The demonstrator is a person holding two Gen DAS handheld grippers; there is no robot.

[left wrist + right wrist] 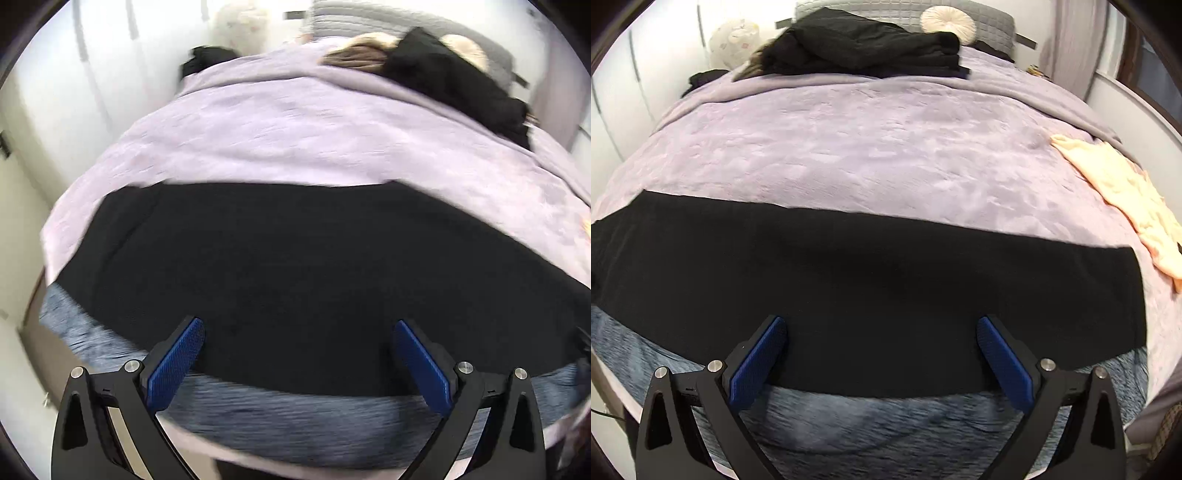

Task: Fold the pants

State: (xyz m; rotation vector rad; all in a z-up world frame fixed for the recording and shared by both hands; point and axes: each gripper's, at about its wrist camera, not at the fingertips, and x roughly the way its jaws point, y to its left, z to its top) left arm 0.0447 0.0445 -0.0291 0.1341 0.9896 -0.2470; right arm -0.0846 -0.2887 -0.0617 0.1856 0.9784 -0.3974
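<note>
Black pants (280,273) (864,280) lie flat as a wide band across the near part of a bed with a lilac cover (295,133) (871,147). My left gripper (298,326) hovers open over the pants' near edge, blue pads wide apart, nothing between them. My right gripper (881,323) is likewise open above the near edge of the pants, holding nothing. In the right wrist view the pants' right end (1123,295) shows a straight cut edge. The left wrist view is blurred.
A blue-grey blanket (295,417) (871,432) lies under the pants along the bed's near edge. A black coat with fur trim (864,44) (443,66) sits at the far end near a round cushion (947,20). A peach garment (1123,195) lies at the right.
</note>
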